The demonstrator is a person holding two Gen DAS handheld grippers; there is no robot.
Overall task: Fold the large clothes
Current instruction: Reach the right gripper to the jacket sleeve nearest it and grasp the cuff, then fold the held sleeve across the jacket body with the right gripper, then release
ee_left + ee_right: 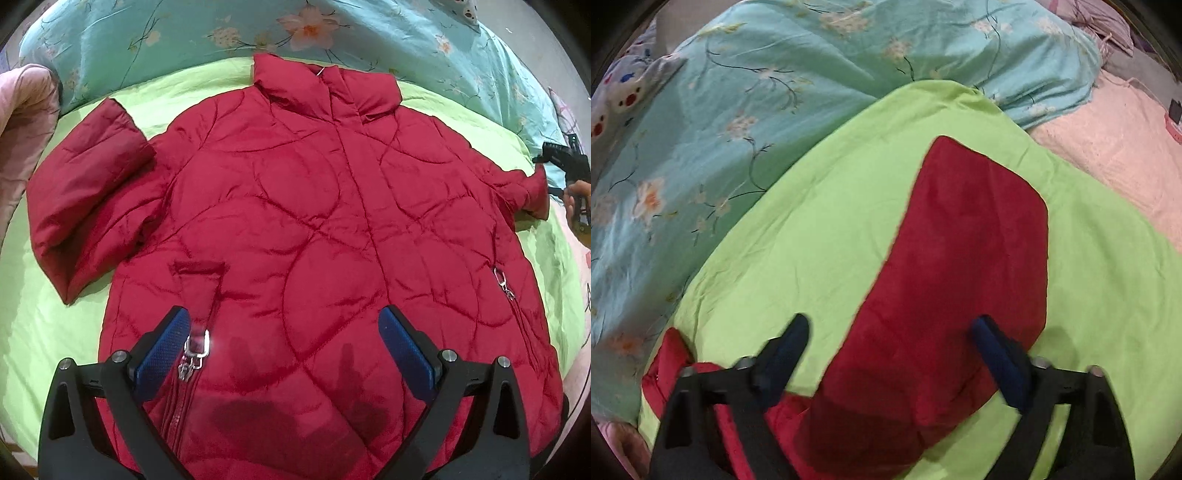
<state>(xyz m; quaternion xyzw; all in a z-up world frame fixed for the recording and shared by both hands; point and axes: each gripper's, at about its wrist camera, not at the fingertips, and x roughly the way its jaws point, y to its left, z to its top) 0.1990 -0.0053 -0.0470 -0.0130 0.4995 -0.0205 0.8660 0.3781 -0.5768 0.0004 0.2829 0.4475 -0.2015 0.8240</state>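
Red jacket [295, 229] lies flat, front up, on green sheet [33, 332], prob for folding; left gripper [284, 350] open above hem, right gripper [890, 354] open over jacket's sleeve [960, 251], gripping nothing

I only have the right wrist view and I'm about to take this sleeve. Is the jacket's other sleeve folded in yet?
Observer: No. The other sleeve lies out to the side of the jacket, not over its front.
Operator: Front up?
Observer: Yes, closed, with the collar toward the floral quilt.
Operator: Where's the left gripper?
Observer: The left gripper is over the lower front, jaws open, beside a pocket zip pull.
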